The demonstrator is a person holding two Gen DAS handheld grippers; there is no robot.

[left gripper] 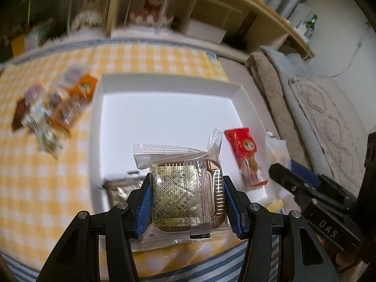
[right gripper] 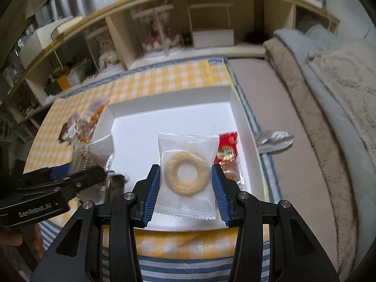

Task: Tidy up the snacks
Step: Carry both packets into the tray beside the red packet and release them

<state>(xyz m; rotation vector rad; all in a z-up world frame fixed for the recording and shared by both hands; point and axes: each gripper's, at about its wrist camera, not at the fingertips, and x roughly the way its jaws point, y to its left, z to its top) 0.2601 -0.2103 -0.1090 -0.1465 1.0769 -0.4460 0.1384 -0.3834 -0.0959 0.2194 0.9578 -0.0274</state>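
My left gripper (left gripper: 185, 199) is shut on a clear-wrapped pastry in a gold tray (left gripper: 185, 192), held over the near edge of the white box (left gripper: 164, 80). My right gripper (right gripper: 185, 188) is shut on a clear packet with a ring-shaped cookie (right gripper: 186, 176), also over the box's (right gripper: 164, 104) near part. A red snack packet (left gripper: 245, 155) lies at the box's right side; it also shows in the right wrist view (right gripper: 226, 150). A dark foil packet (left gripper: 119, 191) lies at the box's near left. The right gripper's body shows at the right of the left wrist view (left gripper: 305, 185).
A pile of loose snack packets (left gripper: 51, 108) lies on the yellow checked cloth (left gripper: 42, 188) left of the box. A wooden shelf unit (right gripper: 188, 28) stands behind the table. A folded blanket (right gripper: 329, 82) and a silver wrapper (right gripper: 273, 139) lie to the right.
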